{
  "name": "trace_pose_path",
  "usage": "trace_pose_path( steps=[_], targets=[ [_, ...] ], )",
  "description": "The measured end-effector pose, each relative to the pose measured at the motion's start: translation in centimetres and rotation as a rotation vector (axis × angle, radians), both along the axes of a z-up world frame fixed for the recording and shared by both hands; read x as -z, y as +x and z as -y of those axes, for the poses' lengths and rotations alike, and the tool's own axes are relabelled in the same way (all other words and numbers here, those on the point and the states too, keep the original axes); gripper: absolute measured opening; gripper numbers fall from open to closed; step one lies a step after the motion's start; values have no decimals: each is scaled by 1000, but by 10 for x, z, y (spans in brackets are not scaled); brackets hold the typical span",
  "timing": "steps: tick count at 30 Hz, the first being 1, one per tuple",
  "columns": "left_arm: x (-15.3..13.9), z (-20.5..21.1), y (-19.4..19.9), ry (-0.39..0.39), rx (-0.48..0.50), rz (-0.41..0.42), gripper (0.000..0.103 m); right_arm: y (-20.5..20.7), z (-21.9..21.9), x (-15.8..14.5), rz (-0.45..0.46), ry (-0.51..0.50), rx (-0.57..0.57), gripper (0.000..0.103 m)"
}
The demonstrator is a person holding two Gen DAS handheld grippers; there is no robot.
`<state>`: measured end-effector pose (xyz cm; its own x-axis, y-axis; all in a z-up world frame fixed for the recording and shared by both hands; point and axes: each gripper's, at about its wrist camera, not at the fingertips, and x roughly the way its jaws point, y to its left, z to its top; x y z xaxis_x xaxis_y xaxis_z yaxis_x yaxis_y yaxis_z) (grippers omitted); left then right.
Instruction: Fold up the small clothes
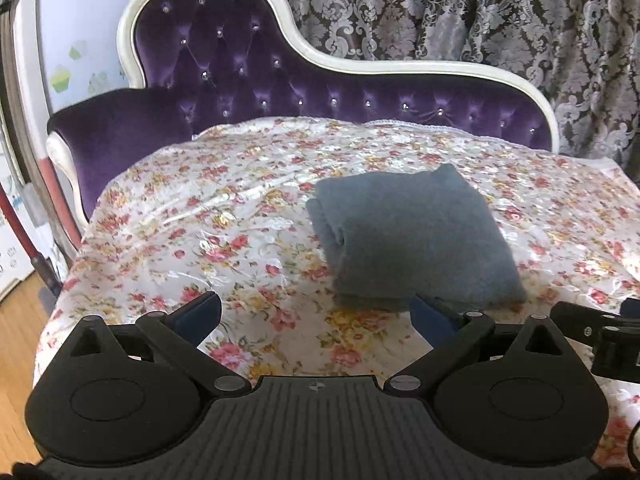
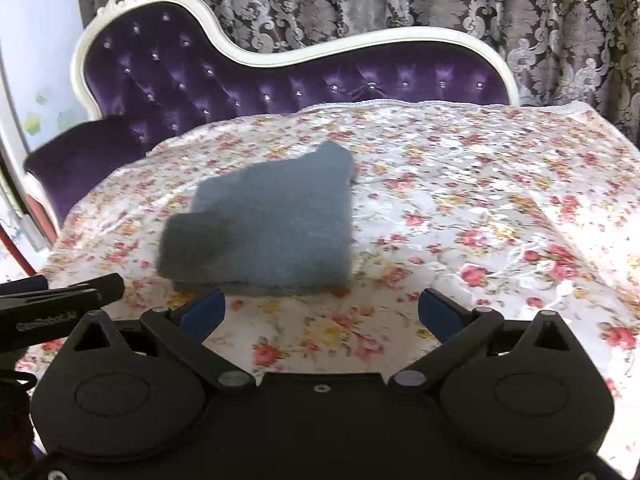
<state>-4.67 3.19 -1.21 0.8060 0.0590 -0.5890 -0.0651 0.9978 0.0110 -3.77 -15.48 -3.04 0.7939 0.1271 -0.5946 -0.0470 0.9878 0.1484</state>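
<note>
A grey-blue knitted garment (image 1: 416,236) lies folded into a thick rectangle on the floral cloth (image 1: 200,220). The right wrist view shows the same garment (image 2: 272,224) just beyond the fingertips, with one flap sticking out at its far corner. My left gripper (image 1: 318,314) is open, hovering just short of the garment's near edge, nothing between its blue pads (image 1: 434,316). The right gripper (image 2: 320,310) is open too, held close in front of the garment's near edge and holding nothing. Each gripper shows at the edge of the other's view.
The floral cloth (image 2: 480,208) covers a table in front of a purple tufted sofa (image 1: 240,68) with a white frame. A patterned curtain (image 1: 480,12) hangs behind. Wooden floor (image 1: 16,340) shows at the left, beyond the table's edge.
</note>
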Motion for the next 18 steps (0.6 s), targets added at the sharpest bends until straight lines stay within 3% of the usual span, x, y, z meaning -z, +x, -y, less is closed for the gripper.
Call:
trace_pose_path(
  steps=[6, 18],
  targets=[
    [4, -2, 1, -27, 2, -26, 102, -4, 7, -1, 0, 91, -51, 102],
    [14, -13, 9, -76, -26, -106, 102, -4, 3, -2, -5, 83, -67, 102]
  ],
)
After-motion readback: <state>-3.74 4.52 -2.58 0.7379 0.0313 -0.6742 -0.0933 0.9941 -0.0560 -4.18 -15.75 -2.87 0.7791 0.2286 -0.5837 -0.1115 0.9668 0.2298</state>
